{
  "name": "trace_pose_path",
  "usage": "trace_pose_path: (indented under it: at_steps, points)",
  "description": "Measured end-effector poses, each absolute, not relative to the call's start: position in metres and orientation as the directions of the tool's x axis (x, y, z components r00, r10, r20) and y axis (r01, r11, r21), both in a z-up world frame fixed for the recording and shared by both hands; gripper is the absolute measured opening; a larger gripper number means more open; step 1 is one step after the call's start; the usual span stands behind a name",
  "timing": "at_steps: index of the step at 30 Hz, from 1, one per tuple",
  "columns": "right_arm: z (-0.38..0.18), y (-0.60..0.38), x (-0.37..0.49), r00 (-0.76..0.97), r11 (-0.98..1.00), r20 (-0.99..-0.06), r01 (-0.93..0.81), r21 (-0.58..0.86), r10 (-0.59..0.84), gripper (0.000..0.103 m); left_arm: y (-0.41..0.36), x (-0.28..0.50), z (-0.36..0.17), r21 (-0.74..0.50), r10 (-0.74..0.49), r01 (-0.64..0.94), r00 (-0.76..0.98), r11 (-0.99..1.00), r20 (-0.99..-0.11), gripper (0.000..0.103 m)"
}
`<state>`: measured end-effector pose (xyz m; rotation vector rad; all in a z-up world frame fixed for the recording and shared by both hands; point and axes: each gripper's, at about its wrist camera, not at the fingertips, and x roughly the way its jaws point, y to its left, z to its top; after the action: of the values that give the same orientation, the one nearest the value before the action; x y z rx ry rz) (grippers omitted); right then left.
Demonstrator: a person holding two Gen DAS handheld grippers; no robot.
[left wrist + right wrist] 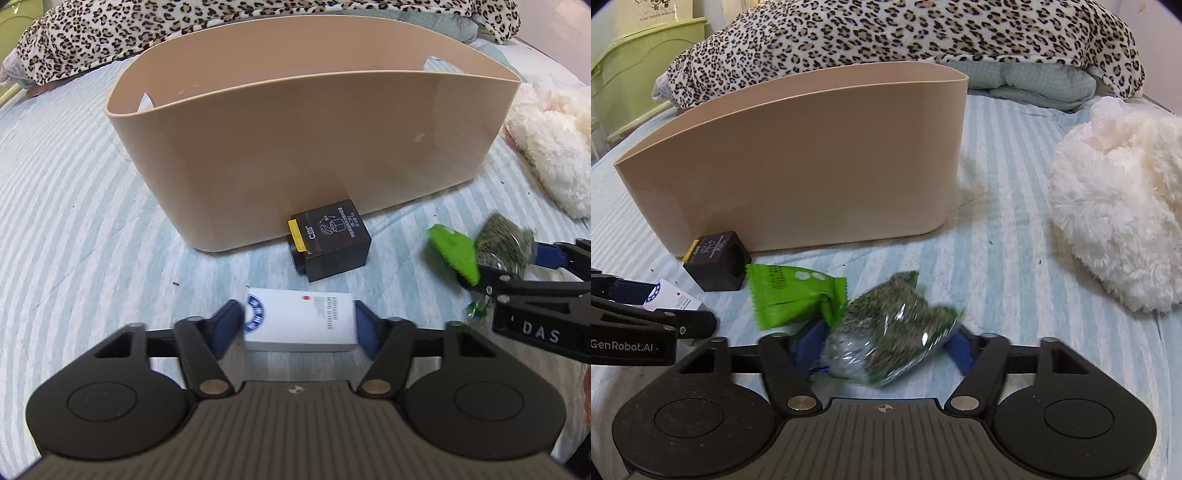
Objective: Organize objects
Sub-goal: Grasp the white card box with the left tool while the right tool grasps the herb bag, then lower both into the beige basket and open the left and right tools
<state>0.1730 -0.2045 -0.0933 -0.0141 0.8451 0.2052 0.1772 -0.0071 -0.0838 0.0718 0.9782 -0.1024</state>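
1. The left gripper (300, 325) has its blue pads closed against the two short ends of a white box (299, 319) with a blue round emblem. Whether the box rests on the striped bedspread (74, 206) or is lifted clear of it cannot be told.
2. The right gripper (886, 341) clamps a clear packet of green-grey dried bits (890, 336), with a bright green wrapper (790, 295) just left of it. Whether the wrapper is caught in the grip cannot be told.
3. A beige bin (314, 147) stands upright ahead of both grippers, its top open and its near wall tall.
4. A small black box with a yellow tab (328, 240) sits against the foot of the bin's near wall, between the bin and the white box.
5. Bare bedspread lies left of the left gripper; a fluffy white cushion (1119, 218) takes up the right side, apart from the bin.
6. Only the left wrist view shows the bin's inner walls and handle cut-outs (430, 61); its floor is hidden.
7. Only the right wrist view shows the round hole in the black box's side, and a pale green frame (639, 70) behind the leopard-print blanket (886, 33).
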Motion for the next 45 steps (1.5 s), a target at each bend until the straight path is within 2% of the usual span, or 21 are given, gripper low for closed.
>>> trace_pose_path:
  at_steps: [3, 6, 22, 34, 45]
  points:
    - [-0.091, -0.204, 0.172, 0.647, 0.979, -0.741, -0.190, 0.074, 0.181, 0.044, -0.004, 0.174, -0.083, 0.009, -0.066, 0.130, 0.562, 0.991, -0.825, 0.061]
    - [-0.089, -0.205, 0.168, 0.651, 0.978, -0.736, -0.191, 0.079, 0.187, 0.040, 0.000, 0.171, -0.082, 0.005, -0.074, 0.135, 0.572, 0.991, -0.817, 0.061]
    - [-0.057, -0.222, 0.151, 0.698, 0.974, -0.680, -0.169, 0.148, 0.224, 0.039, 0.000, 0.157, -0.060, 0.001, -0.090, 0.148, 0.613, 0.989, -0.785, 0.061]
    - [0.001, -0.224, 0.149, 0.795, 0.965, -0.547, -0.199, 0.171, 0.260, 0.039, 0.001, 0.141, 0.005, 0.023, -0.110, 0.163, 0.755, 0.986, -0.647, 0.061]
    - [0.056, -0.188, 0.180, 0.839, 0.949, -0.450, -0.304, 0.081, 0.307, 0.039, -0.008, 0.175, 0.058, 0.064, -0.078, 0.131, 0.847, 0.989, -0.526, 0.060]
